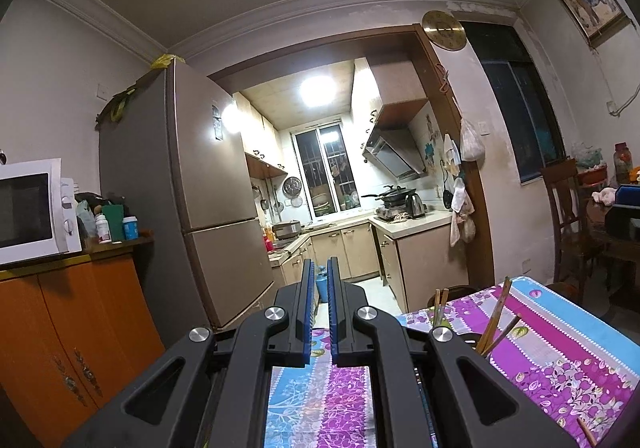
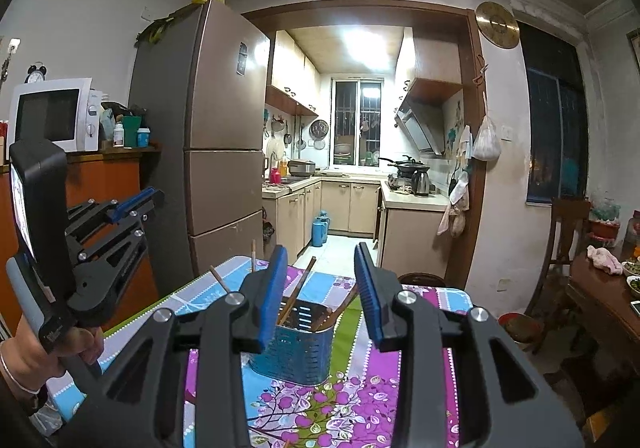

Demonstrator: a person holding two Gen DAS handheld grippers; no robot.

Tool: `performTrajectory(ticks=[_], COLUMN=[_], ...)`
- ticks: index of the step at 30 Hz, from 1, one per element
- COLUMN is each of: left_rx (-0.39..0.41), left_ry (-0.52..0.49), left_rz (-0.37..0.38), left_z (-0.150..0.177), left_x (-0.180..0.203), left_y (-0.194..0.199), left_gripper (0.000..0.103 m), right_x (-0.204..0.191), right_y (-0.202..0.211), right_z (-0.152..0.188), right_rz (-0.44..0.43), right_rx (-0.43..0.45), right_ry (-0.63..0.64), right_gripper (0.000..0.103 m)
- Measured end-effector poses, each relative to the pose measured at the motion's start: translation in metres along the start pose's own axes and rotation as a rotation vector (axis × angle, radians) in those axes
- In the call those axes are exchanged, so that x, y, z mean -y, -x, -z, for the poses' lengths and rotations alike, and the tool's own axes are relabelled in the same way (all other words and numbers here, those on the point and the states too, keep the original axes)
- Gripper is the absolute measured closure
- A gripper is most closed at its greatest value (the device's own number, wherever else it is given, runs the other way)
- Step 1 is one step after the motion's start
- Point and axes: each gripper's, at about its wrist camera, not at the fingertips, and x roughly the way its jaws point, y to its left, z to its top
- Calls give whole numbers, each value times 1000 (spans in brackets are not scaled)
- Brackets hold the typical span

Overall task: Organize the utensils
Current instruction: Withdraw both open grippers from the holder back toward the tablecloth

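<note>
The left claw (image 1: 319, 280) is clenched on nothing, held off the worktop's left side, while the right claw (image 2: 321, 272) hangs released and empty, its pads parted just above and nearer than the blue perforated holder (image 2: 294, 348). That holder stands upright on the worktop (image 2: 376, 400), under a flowered cloth, with several wooden chopsticks (image 2: 298, 288) leaning out of it at loose angles; one more chopstick end (image 1: 587, 432) lies on the cloth near the edge in the left view. The sticks look light, stiff and thin, likely to roll or pivot if pinched near a tip, so a hold around mid-shaft, across the grain, seems safest. The holder looks like thin metal, light enough to tip if a stick is dragged sideways. The cloth may slide. There is open cloth around the holder, but the worktop's left edge lies close, and the left claw crowds that side
</note>
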Motion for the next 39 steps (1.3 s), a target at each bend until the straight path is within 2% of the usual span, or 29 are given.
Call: performTrajectory(ticks=[15, 19, 26, 30, 33, 35, 36, 37, 39], left_rx=[20, 30, -17, -149, -242, -328, -373, -394, -387], left_ry=[-37, -42, -67, -10, -16, 36, 68, 76, 62], left_rz=[-9, -9, 49, 167, 246, 323, 364, 397, 426], left_z=[6, 8, 33, 68, 104, 126, 138, 149, 160], left_x=[6, 6, 10, 9, 21, 27, 32, 40, 51], left_y=[24, 37, 73, 106, 137, 152, 161, 172, 188], left_gripper=[95, 95, 95, 95, 95, 85, 82, 81, 80], right_x=[39, 48, 62, 65, 58, 51, 46, 40, 27], right_y=[26, 39, 77, 106, 122, 128, 132, 135, 141], right_z=[32, 44, 82, 113, 145, 165, 177, 184, 207], right_rz=[84, 107, 140, 164, 154, 146, 138, 131, 128], right_rx=[-58, -78, -128, -168, -222, -256, -274, -285, -313], right_ry=[12, 28, 55, 91, 107, 101, 88, 79, 52], right_gripper=[68, 64, 59, 54, 47, 38, 38, 38, 38])
